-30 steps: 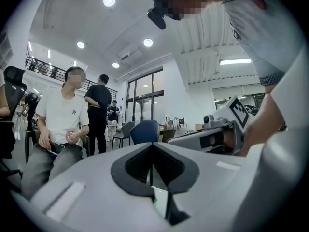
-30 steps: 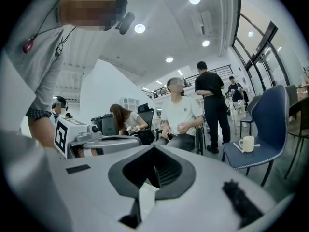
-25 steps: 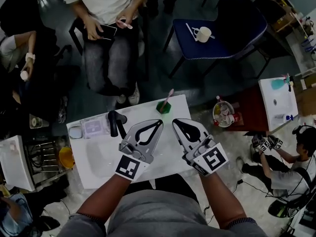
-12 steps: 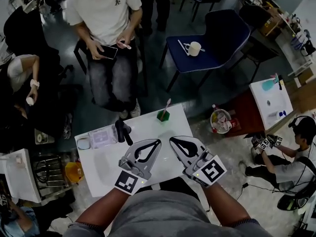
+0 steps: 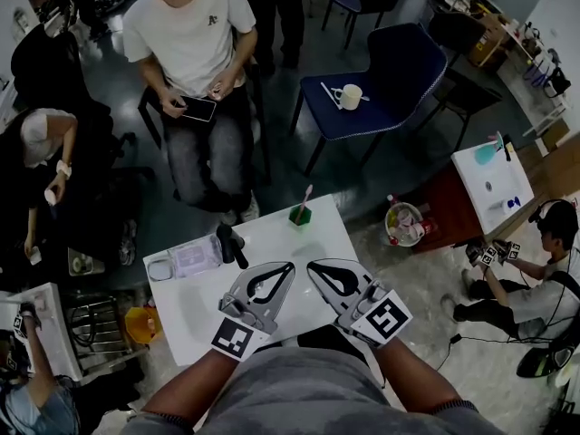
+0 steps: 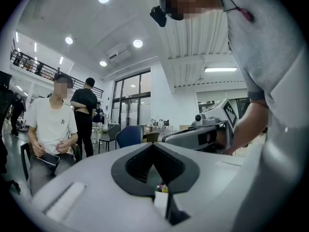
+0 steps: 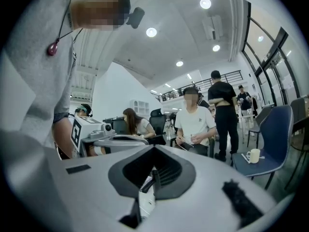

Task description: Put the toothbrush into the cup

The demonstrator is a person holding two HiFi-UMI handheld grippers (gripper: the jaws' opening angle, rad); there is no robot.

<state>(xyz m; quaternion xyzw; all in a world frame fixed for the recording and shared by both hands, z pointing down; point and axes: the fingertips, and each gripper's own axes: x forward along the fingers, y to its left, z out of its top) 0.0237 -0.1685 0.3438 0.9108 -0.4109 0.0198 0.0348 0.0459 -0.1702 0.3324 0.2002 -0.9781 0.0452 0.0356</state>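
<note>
1. Jaws: the left gripper (image 5: 289, 266) has its two jaws closed tip to tip with nothing between them. The right gripper (image 5: 312, 265) reads the same in its own view, closed and empty. Both point level over the near half of the small white square table (image 5: 331, 238).
2. Task's thing: the slim pink plastic toothbrush (image 5: 306, 198) stands inside the small green cup (image 5: 300, 215), which sits at the table's far edge. I judge the placing already done.
3. Key relation: the cup lies straight ahead of both sets of fingertips, across bare tabletop and well apart from them. It sits almost on the midline between the two grippers, so I cannot call either hand nearer.
4. Long axis: the brush is near upright, handle down in the cup. It leans so that its top end tips toward the far right in the head view.
5. Judgement: any correction would be a forward reach from either side, taking the shaft above the rim. A sideways knock could tip the light cup off the far edge.
6. Counts on my table:
   - one green cup
   - one pink toothbrush
   - one black elongated object (image 5: 227, 243)
   - one clear flat plastic box (image 5: 193, 256)
7. Counts elsewhere:
   - two grippers
   - one white mug (image 5: 351, 96) on a blue chair (image 5: 399, 66), well apart from my table
</note>
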